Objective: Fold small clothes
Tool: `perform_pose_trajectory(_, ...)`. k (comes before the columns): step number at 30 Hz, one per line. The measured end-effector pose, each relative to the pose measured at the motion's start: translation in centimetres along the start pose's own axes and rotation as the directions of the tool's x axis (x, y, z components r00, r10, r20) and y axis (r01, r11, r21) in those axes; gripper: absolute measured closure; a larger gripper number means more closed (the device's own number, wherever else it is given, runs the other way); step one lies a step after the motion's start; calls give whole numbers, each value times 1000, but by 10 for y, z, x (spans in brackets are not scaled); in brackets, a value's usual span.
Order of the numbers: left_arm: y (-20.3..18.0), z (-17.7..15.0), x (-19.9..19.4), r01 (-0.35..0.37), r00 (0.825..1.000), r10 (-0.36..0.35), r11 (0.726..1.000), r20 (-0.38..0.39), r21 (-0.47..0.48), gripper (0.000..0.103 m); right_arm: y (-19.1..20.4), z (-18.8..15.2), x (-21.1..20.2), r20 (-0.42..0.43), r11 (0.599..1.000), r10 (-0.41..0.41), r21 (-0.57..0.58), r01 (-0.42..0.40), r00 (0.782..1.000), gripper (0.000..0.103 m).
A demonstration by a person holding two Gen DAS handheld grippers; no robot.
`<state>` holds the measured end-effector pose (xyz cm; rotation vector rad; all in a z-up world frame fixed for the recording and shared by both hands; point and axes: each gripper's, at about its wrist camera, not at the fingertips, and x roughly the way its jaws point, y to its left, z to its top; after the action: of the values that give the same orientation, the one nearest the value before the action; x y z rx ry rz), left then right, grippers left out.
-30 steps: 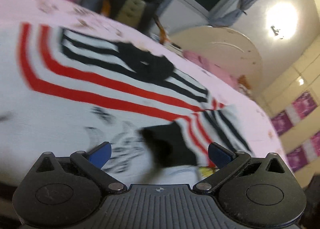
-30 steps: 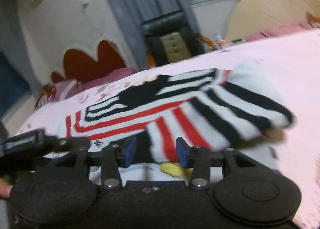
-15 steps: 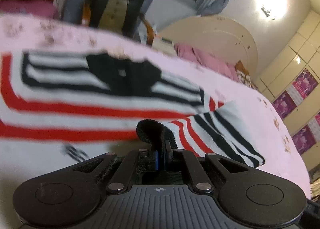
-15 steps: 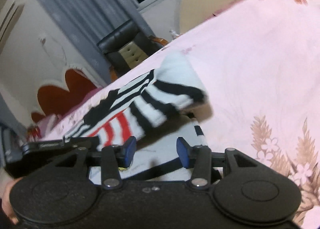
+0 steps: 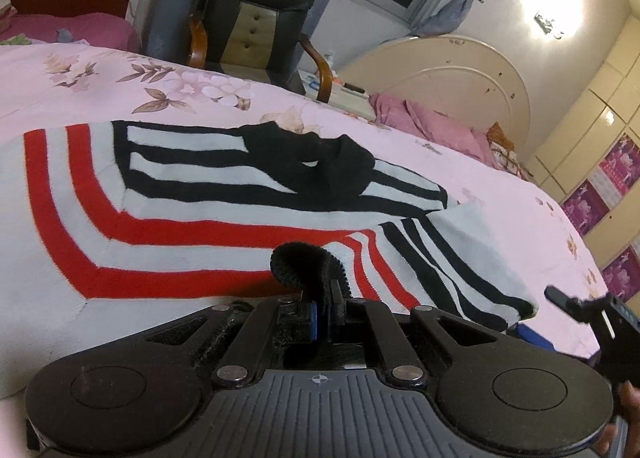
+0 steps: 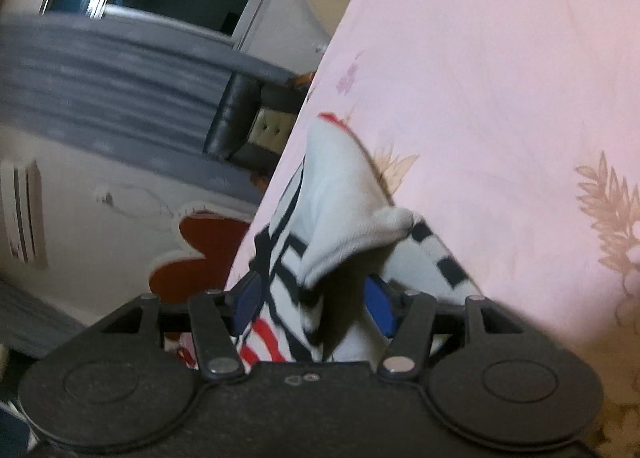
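Left hand-held gripper (image 5: 325, 316) pinches the black cuff (image 5: 306, 264) of the striped sweater (image 5: 168, 214) spread on the bed (image 5: 500, 194) ahead; right hand-held gripper (image 6: 312, 304) is spread around a sleeve fold. Folding seems barely begun, body unfolded

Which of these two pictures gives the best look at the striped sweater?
The left wrist view. There the striped sweater lies spread across the pink bed cover, with its black collar and red stripes plain, and the left tool pinches a sleeve cuff. The right wrist view shows only a blurred bunched sleeve between the open right tool.
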<state>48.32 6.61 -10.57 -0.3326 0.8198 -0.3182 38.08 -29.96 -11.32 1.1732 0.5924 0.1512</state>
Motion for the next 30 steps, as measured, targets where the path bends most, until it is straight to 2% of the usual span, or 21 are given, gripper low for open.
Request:
perform_pose_trajectory(5,14,3,-1,-25,1000,25,999,8,-24,99,-15,17,11,46,995,16,98,-21,999,46)
perform_pose_trajectory(10,24,4,5,-31,999,31,999,-17,-29,99,-27,24,20,37,990,23,136,-28,999,59)
perform_pose_trajectory(11,24,4,7,-35,999,34,999,-23,-24,99,-27,24,21,33,992,17,128,-21,999,63)
perform_pose_trajectory(13,25,4,11,-42,999,41,999,-29,-14,99,-23,24,20,19,996,-39,82,37,999,92)
perform_pose_trajectory(15,25,7,14,-46,998,46,999,-30,2,99,-19,24,18,19,997,-64,35,63,998,94)
perform_pose_trajectory(22,25,22,19,-54,998,55,996,-10,66,99,-3,20,14,33,989,-76,-123,80,997,95)
perform_pose_trajectory(25,29,29,21,-49,999,49,998,-12,39,99,-4,21,13,39,987,-79,-136,84,996,95)
perform_pose_trajectory(28,29,17,29,-83,994,86,995,-63,55,99,-15,17,12,27,983,-128,-132,130,991,96)
perform_pose_trajectory(30,31,9,30,-82,995,84,996,-51,40,99,-20,14,12,8,981,-143,-129,143,990,99)
